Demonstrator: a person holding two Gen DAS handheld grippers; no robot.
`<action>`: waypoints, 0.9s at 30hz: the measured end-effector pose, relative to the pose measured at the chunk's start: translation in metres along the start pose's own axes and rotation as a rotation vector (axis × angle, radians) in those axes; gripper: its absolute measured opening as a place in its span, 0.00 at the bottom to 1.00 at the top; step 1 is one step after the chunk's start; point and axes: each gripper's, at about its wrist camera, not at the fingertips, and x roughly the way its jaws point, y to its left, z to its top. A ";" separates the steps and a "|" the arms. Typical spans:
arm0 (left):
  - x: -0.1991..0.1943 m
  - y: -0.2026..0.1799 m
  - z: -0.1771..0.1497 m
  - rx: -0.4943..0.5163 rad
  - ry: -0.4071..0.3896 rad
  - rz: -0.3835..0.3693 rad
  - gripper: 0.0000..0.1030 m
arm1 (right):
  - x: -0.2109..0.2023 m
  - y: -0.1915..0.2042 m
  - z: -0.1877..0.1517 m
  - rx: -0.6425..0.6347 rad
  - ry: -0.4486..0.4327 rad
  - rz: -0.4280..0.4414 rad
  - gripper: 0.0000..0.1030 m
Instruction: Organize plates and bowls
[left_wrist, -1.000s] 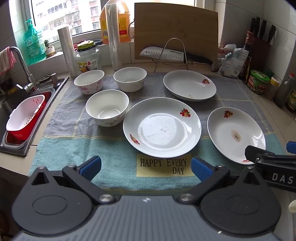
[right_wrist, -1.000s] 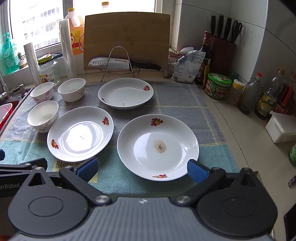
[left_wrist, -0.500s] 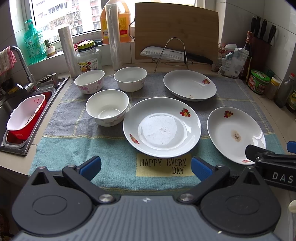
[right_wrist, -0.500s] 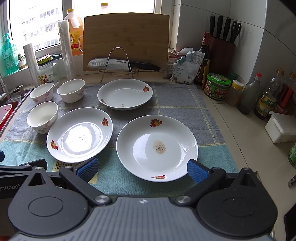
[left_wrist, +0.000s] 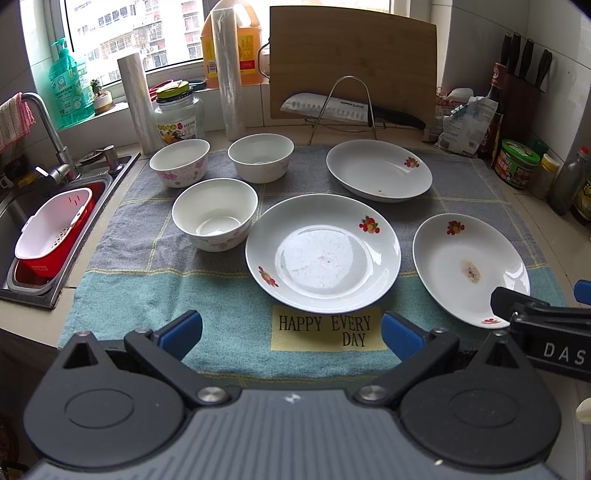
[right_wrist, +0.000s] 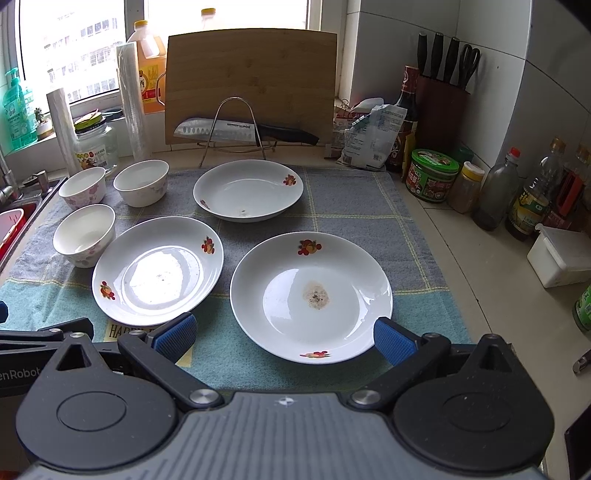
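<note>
Three white plates with fruit prints lie on a blue-grey towel (left_wrist: 155, 295): a middle plate (left_wrist: 323, 253) (right_wrist: 157, 269), a stained right plate (left_wrist: 469, 264) (right_wrist: 310, 295) and a far plate (left_wrist: 378, 170) (right_wrist: 247, 190). Three white bowls stand at the left: a near bowl (left_wrist: 215, 214) (right_wrist: 85, 234), a pink-flowered bowl (left_wrist: 180, 162) (right_wrist: 82, 187) and a plain bowl (left_wrist: 260, 157) (right_wrist: 141, 182). My left gripper (left_wrist: 291, 330) is open, just short of the middle plate. My right gripper (right_wrist: 282, 334) is open, its fingers either side of the stained plate's near rim.
A sink (left_wrist: 22, 206) with a red-and-white colander (left_wrist: 51, 232) lies left of the towel. Behind stand a cutting board (left_wrist: 352, 62), a knife on a wire rack (left_wrist: 343, 110), jars and rolls. Bottles and jars (right_wrist: 517, 192) and a white box (right_wrist: 561, 260) crowd the right counter.
The right gripper has edged slightly forward toward the stained plate. The left gripper and all dishes stay where they were.
</note>
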 end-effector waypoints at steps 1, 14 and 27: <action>0.000 0.000 0.000 0.000 0.000 0.001 0.99 | 0.000 0.000 0.000 -0.001 -0.001 0.000 1.00; -0.004 0.000 0.000 -0.010 0.000 0.007 0.99 | -0.002 0.002 -0.002 -0.005 -0.010 -0.004 1.00; -0.007 -0.002 -0.002 -0.015 -0.002 0.013 0.99 | -0.003 0.001 -0.002 -0.009 -0.015 -0.001 1.00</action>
